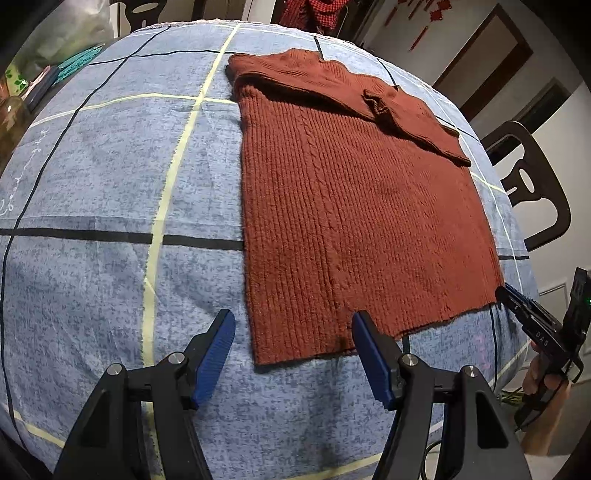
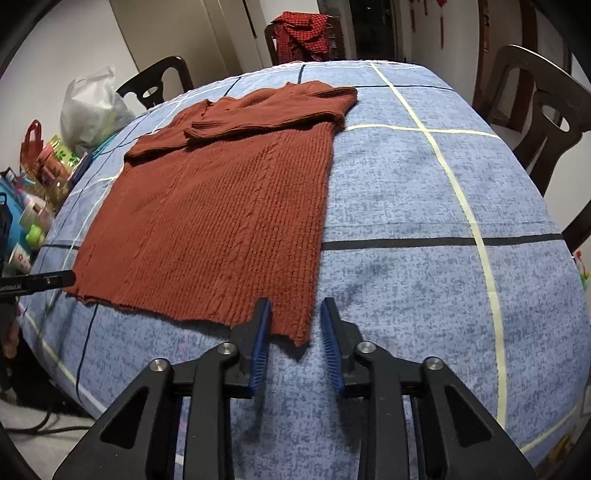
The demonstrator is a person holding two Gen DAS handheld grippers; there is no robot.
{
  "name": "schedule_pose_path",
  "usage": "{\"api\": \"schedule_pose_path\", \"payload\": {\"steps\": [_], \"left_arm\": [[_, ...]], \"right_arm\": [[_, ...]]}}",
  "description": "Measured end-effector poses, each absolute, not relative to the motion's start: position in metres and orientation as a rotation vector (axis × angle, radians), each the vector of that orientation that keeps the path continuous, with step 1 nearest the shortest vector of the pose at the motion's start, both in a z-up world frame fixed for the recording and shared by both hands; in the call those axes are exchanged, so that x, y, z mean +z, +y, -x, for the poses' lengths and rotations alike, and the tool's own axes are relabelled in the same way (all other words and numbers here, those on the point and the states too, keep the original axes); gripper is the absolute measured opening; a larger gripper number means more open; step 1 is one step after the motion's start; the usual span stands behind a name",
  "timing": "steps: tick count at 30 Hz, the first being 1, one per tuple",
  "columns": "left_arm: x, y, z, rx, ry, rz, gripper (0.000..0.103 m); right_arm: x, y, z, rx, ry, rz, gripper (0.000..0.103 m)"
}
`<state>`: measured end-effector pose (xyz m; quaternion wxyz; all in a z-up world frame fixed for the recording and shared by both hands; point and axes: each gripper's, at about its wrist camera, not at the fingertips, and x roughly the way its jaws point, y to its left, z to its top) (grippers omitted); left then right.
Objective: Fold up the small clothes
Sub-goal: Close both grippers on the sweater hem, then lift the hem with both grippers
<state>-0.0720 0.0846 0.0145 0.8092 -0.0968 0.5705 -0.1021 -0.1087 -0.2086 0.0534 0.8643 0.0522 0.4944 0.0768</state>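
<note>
A rust-brown ribbed sweater [image 1: 362, 206] lies flat on the blue checked tablecloth [image 1: 110, 184], its sleeves folded across the chest at the far end. My left gripper [image 1: 293, 325] stands open over the hem's near left corner, one finger on each side of it. In the right wrist view the sweater [image 2: 221, 206] has its near right hem corner between the jaws of my right gripper [image 2: 295, 314]. Those jaws stand narrow but apart, and the cloth lies flat between them. Each gripper also shows at the hem's far corner in the other view: right gripper [image 1: 511, 299], left gripper [image 2: 55, 278].
Dark wooden chairs [image 2: 535, 110] ring the table. A white plastic bag [image 2: 92, 110] and bottles, cups and boxes [image 2: 40, 184] crowd the table's left edge. A red checked cloth [image 2: 303, 33] hangs on the far chair. A hand [image 1: 535, 376] grips the right tool.
</note>
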Motion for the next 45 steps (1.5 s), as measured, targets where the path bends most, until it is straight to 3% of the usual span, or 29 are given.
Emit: {"api": "schedule_pose_path", "payload": {"steps": [2,4,9,13,23,28,30,45], "left_arm": [[0.015,0.084,0.069,-0.229,1.226,0.23,0.064],[0.015,0.084,0.067,-0.246,1.23,0.261,0.048],[0.014,0.08,0.064,-0.271,1.234,0.269,0.044],[0.013,0.079,0.063,-0.251,1.231,0.265,0.033],[0.011,0.086,0.066,-0.241,1.23,0.297,0.024],[0.009,0.088,0.062,-0.26,1.24,0.325,0.011],[0.011,0.089,0.062,-0.267,1.238,0.324,0.01],[0.041,0.09,0.047,-0.324,1.135,0.328,0.01]], "right_arm": [[0.053,-0.208,0.109,0.168,1.037,-0.117,0.019],[0.053,-0.207,0.11,0.167,1.032,-0.117,0.019],[0.052,-0.21,0.11,0.174,1.032,-0.135,0.018],[0.052,-0.21,0.11,0.176,1.033,-0.142,0.018],[0.052,-0.213,0.109,0.184,1.043,-0.16,0.018],[0.052,-0.219,0.108,0.171,1.041,-0.207,0.013],[0.052,-0.218,0.108,0.173,1.038,-0.208,0.007],[0.079,-0.229,0.099,0.285,0.951,-0.351,0.006]]}}
